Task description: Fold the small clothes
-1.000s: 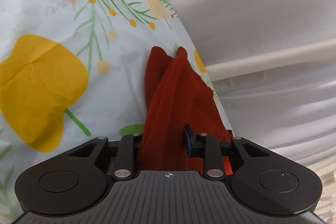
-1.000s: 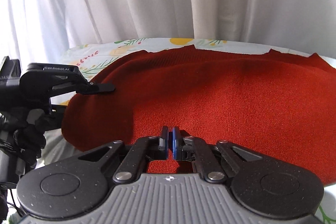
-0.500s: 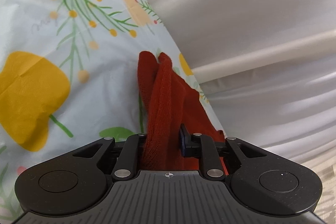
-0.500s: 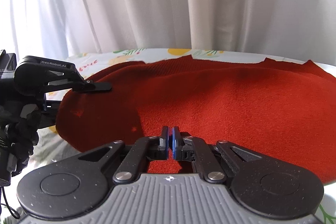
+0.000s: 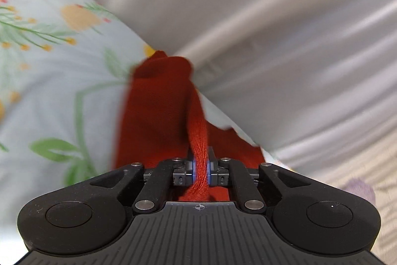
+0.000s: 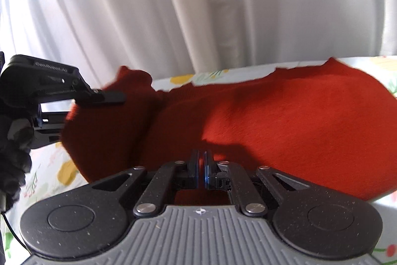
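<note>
The left gripper (image 5: 201, 168) has just finished squeezing in and now pinches a bunched ridge of the red knit garment (image 5: 158, 113), which runs up from the pads toward 12 o'clock, lifted off the flowery cloth (image 5: 49, 81). In the right wrist view the right gripper (image 6: 201, 171) has its jaws pressed together too, right at the near edge of the garment, though I can't tell if any fabric is actually caught in there. The rest of the garment spreads over the cloth out toward 2 o'clock, with a gloved hand (image 6: 12, 148) at 9 o'clock and a pale curtain (image 6: 198, 4) at 12.
</note>
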A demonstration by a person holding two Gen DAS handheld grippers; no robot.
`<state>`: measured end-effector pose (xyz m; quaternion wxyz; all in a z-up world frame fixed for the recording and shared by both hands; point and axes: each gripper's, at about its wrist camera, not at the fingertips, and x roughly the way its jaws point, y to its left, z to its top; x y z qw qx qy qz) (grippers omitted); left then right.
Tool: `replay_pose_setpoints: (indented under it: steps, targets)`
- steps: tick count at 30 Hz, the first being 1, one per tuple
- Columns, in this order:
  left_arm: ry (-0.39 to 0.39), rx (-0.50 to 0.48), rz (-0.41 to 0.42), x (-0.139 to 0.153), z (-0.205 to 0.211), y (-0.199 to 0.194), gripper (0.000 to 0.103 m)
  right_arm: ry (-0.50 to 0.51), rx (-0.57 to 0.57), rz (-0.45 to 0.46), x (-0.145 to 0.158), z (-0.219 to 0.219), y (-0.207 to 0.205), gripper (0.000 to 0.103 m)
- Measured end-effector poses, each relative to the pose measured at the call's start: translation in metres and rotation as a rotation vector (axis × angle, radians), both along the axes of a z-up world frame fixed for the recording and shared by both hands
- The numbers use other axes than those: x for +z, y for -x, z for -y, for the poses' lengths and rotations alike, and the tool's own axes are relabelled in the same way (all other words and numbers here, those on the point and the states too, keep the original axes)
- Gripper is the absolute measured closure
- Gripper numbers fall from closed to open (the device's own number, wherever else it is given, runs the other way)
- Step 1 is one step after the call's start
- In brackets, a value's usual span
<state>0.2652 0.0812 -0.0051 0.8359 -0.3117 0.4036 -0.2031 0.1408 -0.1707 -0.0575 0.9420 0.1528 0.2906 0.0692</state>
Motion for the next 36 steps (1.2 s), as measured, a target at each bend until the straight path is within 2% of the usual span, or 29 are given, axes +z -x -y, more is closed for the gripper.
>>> replay_pose_setpoints:
  steps: [3, 4, 6, 8, 10, 11, 12, 15, 18, 20, 22, 25, 29, 31, 32, 33, 34, 35, 36]
  targets:
    - [-0.123, -0.074, 0.013, -0.014, 0.04, -0.002, 0.094, -0.022, -0.047, 0.012, 0.004, 0.02, 0.01, 0.099]
    - [-0.141, -0.082, -0.017, -0.024, 0.047, -0.003, 0.094, -0.031, -0.06, 0.007, 0.005, 0.026, 0.013, 0.099]
    - [-0.128, -0.089, -0.057, -0.042, 0.052, -0.002, 0.093, -0.056, -0.074, -0.007, 0.005, 0.035, 0.018, 0.098]
    - [-0.132, -0.092, -0.025, -0.045, 0.05, 0.005, 0.091, -0.068, -0.073, -0.013, 0.005, 0.04, 0.022, 0.098]
    - [-0.131, -0.115, -0.002, -0.036, 0.046, 0.014, 0.071, -0.067, -0.064, -0.015, 0.005, 0.042, 0.024, 0.098]
    - [-0.124, -0.121, 0.01, -0.028, 0.042, 0.021, 0.054, -0.064, -0.063, -0.015, 0.006, 0.042, 0.023, 0.098]
    - [-0.107, -0.126, 0.039, -0.018, 0.035, 0.03, 0.043, -0.063, -0.061, -0.013, 0.007, 0.042, 0.023, 0.098]
    - [-0.069, -0.078, 0.142, 0.009, 0.007, 0.052, 0.026, -0.067, -0.038, 0.003, 0.013, 0.041, 0.018, 0.098]
    - [-0.07, 0.087, 0.156, 0.012, -0.032, 0.058, 0.024, -0.061, 0.023, 0.016, 0.018, 0.03, 0.009, 0.098]
    - [-0.058, 0.206, 0.076, -0.001, -0.059, 0.052, 0.025, -0.058, 0.074, 0.012, 0.02, 0.018, -0.001, 0.098]
    - [-0.001, 0.298, -0.011, -0.022, -0.082, 0.047, 0.025, -0.068, 0.115, -0.003, 0.019, 0.008, -0.007, 0.098]
    - [0.127, 0.343, -0.111, -0.054, -0.104, 0.038, 0.025, -0.081, 0.158, -0.028, 0.015, -0.005, -0.014, 0.098]
    - [0.318, 0.356, -0.184, -0.088, -0.117, 0.024, 0.027, -0.071, 0.188, -0.047, 0.012, -0.014, -0.015, 0.098]
    - [0.368, 0.37, -0.172, -0.092, -0.117, 0.023, 0.034, -0.07, 0.191, -0.043, 0.013, -0.016, -0.014, 0.098]
    - [0.368, 0.364, -0.158, -0.092, -0.117, 0.021, 0.043, -0.068, 0.19, -0.04, 0.013, -0.016, -0.012, 0.098]
    - [0.358, 0.35, -0.15, -0.091, -0.115, 0.018, 0.06, -0.068, 0.186, -0.037, 0.014, -0.015, -0.011, 0.098]
    - [0.343, 0.333, -0.151, -0.09, -0.11, 0.015, 0.068, -0.067, 0.181, -0.036, 0.015, -0.014, -0.009, 0.098]
    - [0.33, 0.319, -0.148, -0.088, -0.107, 0.012, 0.085, -0.068, 0.175, -0.036, 0.015, -0.012, -0.009, 0.098]
    - [0.321, 0.305, -0.139, -0.086, -0.104, 0.01, 0.087, -0.071, 0.165, -0.036, 0.015, -0.009, -0.008, 0.098]
